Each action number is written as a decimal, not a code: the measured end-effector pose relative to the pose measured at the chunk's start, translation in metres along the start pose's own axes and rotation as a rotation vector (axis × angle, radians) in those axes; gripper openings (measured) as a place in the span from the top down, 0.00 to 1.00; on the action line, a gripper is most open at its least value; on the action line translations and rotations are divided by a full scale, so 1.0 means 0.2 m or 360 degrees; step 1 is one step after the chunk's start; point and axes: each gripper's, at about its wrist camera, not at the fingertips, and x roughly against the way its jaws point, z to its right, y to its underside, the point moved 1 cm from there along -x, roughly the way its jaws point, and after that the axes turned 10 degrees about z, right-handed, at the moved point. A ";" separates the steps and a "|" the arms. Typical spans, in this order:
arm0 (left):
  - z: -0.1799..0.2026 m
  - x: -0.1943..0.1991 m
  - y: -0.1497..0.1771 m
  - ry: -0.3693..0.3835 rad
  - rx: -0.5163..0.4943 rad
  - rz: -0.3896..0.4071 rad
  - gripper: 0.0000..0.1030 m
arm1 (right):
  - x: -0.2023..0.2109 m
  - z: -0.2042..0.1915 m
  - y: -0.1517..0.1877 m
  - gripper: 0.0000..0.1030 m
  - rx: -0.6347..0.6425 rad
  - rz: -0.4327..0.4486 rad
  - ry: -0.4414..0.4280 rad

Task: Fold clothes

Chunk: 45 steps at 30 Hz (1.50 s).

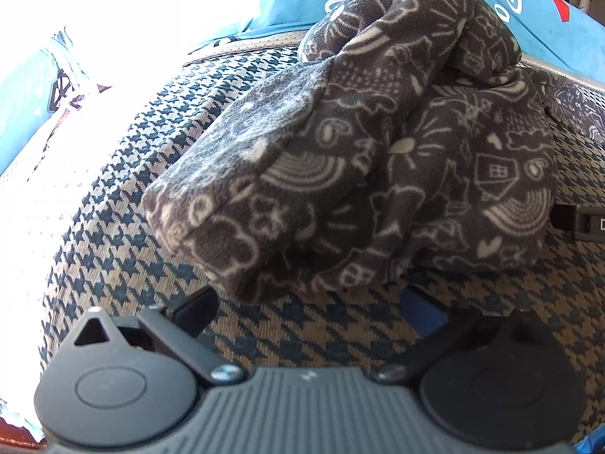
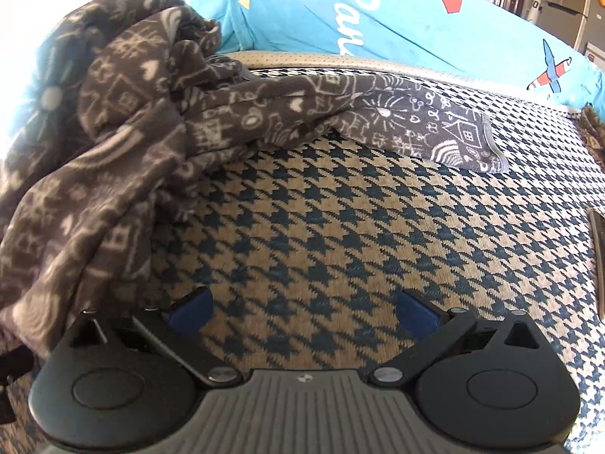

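Observation:
A dark grey fleece garment (image 1: 359, 143) with pale doodle prints lies crumpled in a heap on the houndstooth surface (image 1: 302, 333). My left gripper (image 1: 308, 308) is open just in front of its nearest fold, with nothing between its fingers. In the right wrist view the same garment (image 2: 106, 143) bulges at the left, and one flat part (image 2: 427, 128) stretches right toward a grey-edged hem. My right gripper (image 2: 302, 312) is open over bare houndstooth fabric (image 2: 340, 227), with the garment just beside its left finger (image 2: 189, 310).
A bright blue cushion (image 2: 378, 11) with white lettering and small pictures runs along the back. A dark object (image 1: 578, 223) pokes out at the garment's right side. A thin dark strip (image 2: 599, 257) lies at the right edge. Strong glare (image 1: 94, 38) washes out the left.

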 end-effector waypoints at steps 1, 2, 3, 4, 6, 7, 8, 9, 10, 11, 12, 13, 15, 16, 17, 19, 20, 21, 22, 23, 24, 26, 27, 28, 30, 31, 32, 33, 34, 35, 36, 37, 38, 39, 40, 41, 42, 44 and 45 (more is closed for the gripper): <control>0.01 -0.03 -0.02 0.0005 0.0012 -0.0006 0.00 | 0.02 0.00 0.01 0.00 -0.0004 0.0003 -0.0005; 0.01 -0.06 -0.04 0.0010 0.0024 -0.0009 0.00 | 0.05 0.00 0.02 0.00 -0.0018 0.0005 -0.0011; 0.02 -0.09 -0.06 0.0016 0.0035 -0.0010 0.00 | 0.07 0.00 0.03 0.00 -0.0042 0.0005 -0.0019; 0.03 -0.12 -0.09 0.0021 0.0041 -0.0009 0.00 | 0.10 0.01 0.04 0.00 -0.0068 0.0005 -0.0027; 0.04 -0.18 -0.14 0.0025 0.0043 -0.0005 0.00 | 0.16 0.02 0.06 0.00 -0.0116 0.0001 -0.0044; 0.05 -0.21 -0.16 0.0026 0.0043 -0.0006 0.00 | 0.18 0.00 0.07 0.00 -0.0129 -0.0003 -0.0054; 0.06 -0.24 -0.18 0.0026 0.0045 -0.0007 0.00 | 0.19 -0.01 0.09 0.00 -0.0131 -0.0006 -0.0062; 0.06 -0.27 -0.20 0.0025 0.0048 -0.0008 0.00 | 0.21 -0.02 0.10 0.00 -0.0130 -0.0008 -0.0069; 0.07 -0.30 -0.22 0.0024 0.0051 -0.0009 0.00 | 0.23 -0.03 0.11 0.00 -0.0130 -0.0011 -0.0077; 0.09 -0.33 -0.25 0.0024 0.0054 -0.0010 0.00 | 0.25 -0.04 0.13 0.00 -0.0129 -0.0013 -0.0085; 0.11 -0.36 -0.27 0.0023 0.0055 -0.0011 0.00 | 0.27 -0.05 0.14 0.00 -0.0120 -0.0026 -0.0091; 0.13 -0.39 -0.29 0.0021 0.0053 -0.0011 0.00 | 0.29 -0.06 0.15 0.00 -0.0110 -0.0047 -0.0101; 0.13 -0.41 -0.26 0.0018 0.0056 -0.0009 0.00 | 0.31 -0.08 0.18 0.00 -0.0100 -0.0083 -0.0125; 0.13 -0.42 -0.23 0.0017 0.0058 -0.0008 0.00 | 0.33 -0.09 0.19 0.00 -0.0101 -0.0096 -0.0139; 0.13 -0.43 -0.22 0.0017 0.0062 -0.0008 0.00 | 0.34 -0.09 0.20 0.00 -0.0104 -0.0097 -0.0152; 0.13 -0.48 -0.24 0.0016 0.0073 -0.0013 0.00 | 0.37 -0.10 0.21 0.00 -0.0114 -0.0088 -0.0173; 0.12 -0.49 -0.23 0.0015 0.0078 -0.0015 0.00 | 0.38 -0.10 0.21 0.00 -0.0120 -0.0080 -0.0182; 0.13 -0.51 -0.24 0.0013 0.0081 -0.0015 0.00 | 0.39 -0.10 0.21 0.00 -0.0126 -0.0072 -0.0190; 0.13 -0.53 -0.24 0.0011 0.0085 -0.0018 0.00 | 0.40 -0.10 0.22 0.00 -0.0132 -0.0064 -0.0199; 0.14 -0.53 -0.23 0.0008 0.0091 -0.0023 0.00 | 0.41 -0.10 0.22 0.00 -0.0138 -0.0056 -0.0208; 0.14 -0.51 -0.17 0.0004 0.0100 -0.0028 0.00 | 0.42 -0.10 0.22 0.00 -0.0144 -0.0048 -0.0216; 0.04 -0.33 0.16 -0.0012 0.0119 -0.0037 0.00 | 0.45 -0.10 0.23 0.00 -0.0157 -0.0032 -0.0233; 0.06 -0.34 0.15 -0.0019 0.0115 -0.0043 0.00 | 0.46 -0.10 0.23 0.00 -0.0163 -0.0025 -0.0242; 0.08 -0.35 0.15 -0.0026 0.0110 -0.0050 0.00 | 0.47 -0.10 0.23 0.00 -0.0167 -0.0019 -0.0245; 0.12 -0.29 0.29 -0.0040 0.0102 -0.0058 0.00 | 0.48 -0.10 0.23 0.00 -0.0163 -0.0010 -0.0240; 0.06 -0.22 0.39 -0.0045 0.0103 -0.0061 0.00 | 0.48 -0.10 0.23 0.00 -0.0162 -0.0007 -0.0236; 0.01 -0.14 0.51 -0.0050 0.0105 -0.0064 0.00 | 0.48 -0.10 0.23 0.00 -0.0165 -0.0007 -0.0231; 0.05 -0.08 0.59 -0.0055 0.0105 -0.0069 0.00 | 0.49 -0.09 0.23 0.00 -0.0169 -0.0012 -0.0231; 0.10 -0.01 0.69 -0.0061 0.0104 -0.0074 0.00 | 0.49 -0.09 0.23 0.00 -0.0175 -0.0019 -0.0233; 0.16 0.09 0.79 -0.0067 0.0102 -0.0077 0.00 | 0.50 -0.09 0.24 0.00 -0.0178 -0.0023 -0.0237; 0.23 0.20 0.88 -0.0072 0.0098 -0.0080 0.00 | 0.50 -0.09 0.24 0.00 -0.0181 -0.0026 -0.0241; 0.31 0.32 0.98 -0.0078 0.0095 -0.0082 0.00 | 0.51 -0.09 0.24 0.00 -0.0184 -0.0029 -0.0245; 0.44 0.47 1.09 -0.0090 0.0089 -0.0083 0.00 | 0.51 -0.09 0.24 0.00 -0.0183 -0.0027 -0.0244; 0.53 0.60 1.15 -0.0104 0.0077 -0.0082 0.00 | 0.52 -0.09 0.25 0.00 -0.0180 -0.0025 -0.0243; 0.54 0.68 1.17 -0.0112 0.0058 -0.0080 0.00 | 0.52 -0.09 0.25 0.00 -0.0178 -0.0031 -0.0241; 0.55 0.69 1.19 -0.0121 0.0045 -0.0078 0.00 | 0.53 -0.09 0.25 0.00 -0.0177 -0.0039 -0.0239; 0.57 0.64 1.20 -0.0130 0.0036 -0.0077 0.00 | 0.53 -0.09 0.25 0.00 -0.0176 -0.0047 -0.0237; 0.52 0.67 1.11 -0.0122 0.0007 -0.0079 0.00 | 0.53 -0.09 0.26 0.00 -0.0173 -0.0063 -0.0232; 0.54 0.73 1.11 -0.0119 0.0002 -0.0082 0.00 | 0.54 -0.09 0.26 0.00 -0.0171 -0.0070 -0.0230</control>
